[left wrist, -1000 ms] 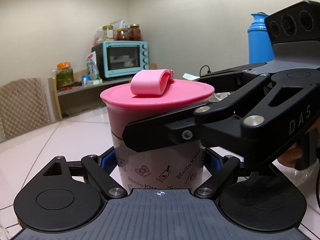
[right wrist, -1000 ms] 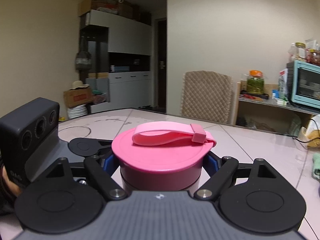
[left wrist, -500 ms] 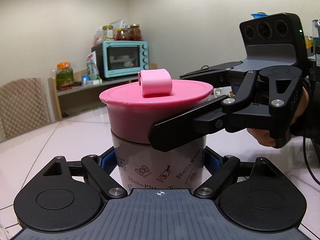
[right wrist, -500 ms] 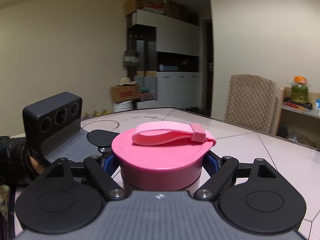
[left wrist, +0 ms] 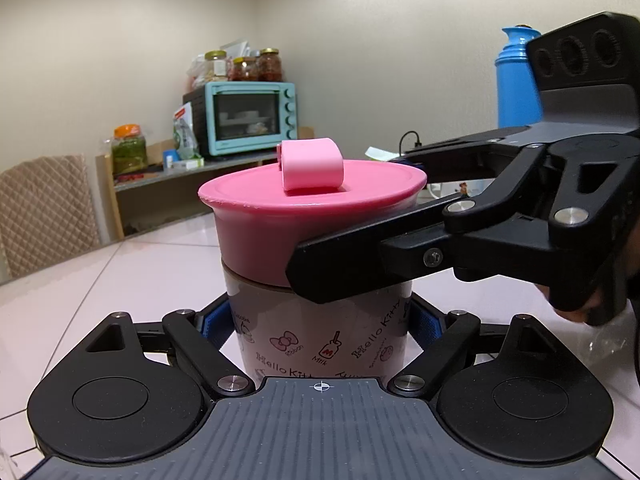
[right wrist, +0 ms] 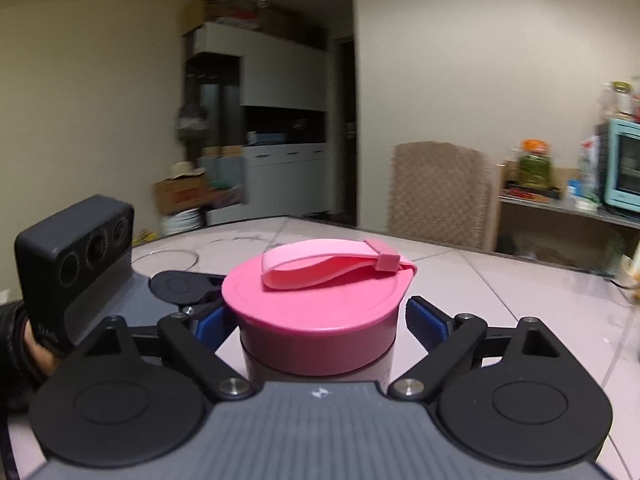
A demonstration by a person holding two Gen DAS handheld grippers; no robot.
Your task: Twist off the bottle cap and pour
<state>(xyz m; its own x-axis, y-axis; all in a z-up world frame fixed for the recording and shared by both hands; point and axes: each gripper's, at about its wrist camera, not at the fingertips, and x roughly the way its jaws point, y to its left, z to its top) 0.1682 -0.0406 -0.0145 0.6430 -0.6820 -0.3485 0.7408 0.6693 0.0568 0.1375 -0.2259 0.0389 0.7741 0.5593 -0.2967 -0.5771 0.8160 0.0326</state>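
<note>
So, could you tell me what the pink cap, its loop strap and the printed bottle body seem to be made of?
Pink cap: probably moulded plastic; smooth, satiny, with soft highlights.
Loop strap: likely silicone or soft rubber; it bends in a limp, matte curve.
Bottle body: unclear, plastic or coated metal; a smooth, opaque greyish surface with printed cartoon motifs.

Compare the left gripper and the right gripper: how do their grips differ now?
The left gripper is shut on the bottle body; the right gripper sits around the pink cap.
The left pads press the body; the right jaws are opening, with a gap visible beside the cap.
Both approach the same bottle from its sides.
</note>
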